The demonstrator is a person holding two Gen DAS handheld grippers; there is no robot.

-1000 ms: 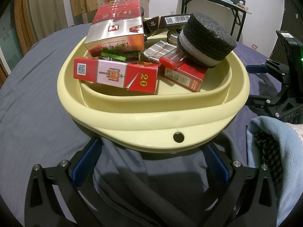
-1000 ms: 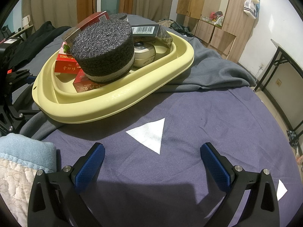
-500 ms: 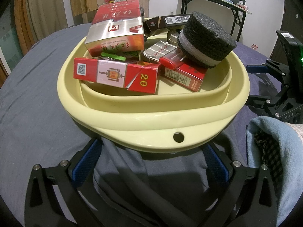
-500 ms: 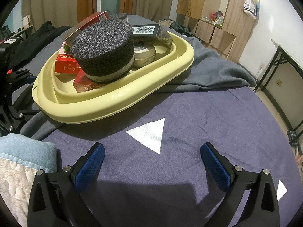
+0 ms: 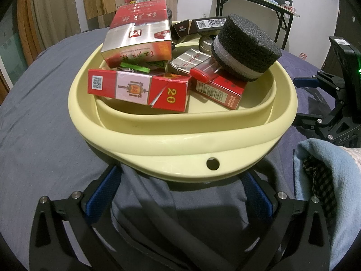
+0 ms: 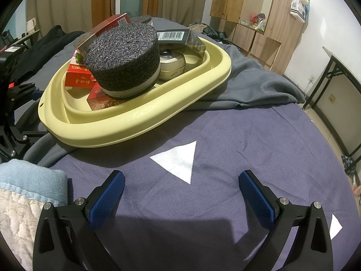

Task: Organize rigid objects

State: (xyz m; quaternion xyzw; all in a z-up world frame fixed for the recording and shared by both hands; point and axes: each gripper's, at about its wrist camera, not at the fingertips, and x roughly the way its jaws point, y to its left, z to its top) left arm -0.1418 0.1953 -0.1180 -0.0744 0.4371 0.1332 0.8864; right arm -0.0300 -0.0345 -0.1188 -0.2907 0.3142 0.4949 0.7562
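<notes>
Basin (image 5: pixel 158 140) sat mid-frame, overfilled; foam (image 5: pixel 246 45) leaned on boxes (image 5: pixel 137 90), likely to topple if nudged. Left gripper (image 5: pixel 180 180) and right gripper (image 6: pixel 180 187) gaped wide, empty.

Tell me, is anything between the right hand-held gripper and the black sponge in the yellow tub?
Only the tub's own near rim. The right hand-held gripper sits open over bare purple cloth, and the black sponge rises above that rim on top of red boxes.

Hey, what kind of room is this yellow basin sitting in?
Probably a bedroom: the basin rests on bedding, a blue sheet and grey blanket, with wooden cabinets and curtains behind.
</notes>
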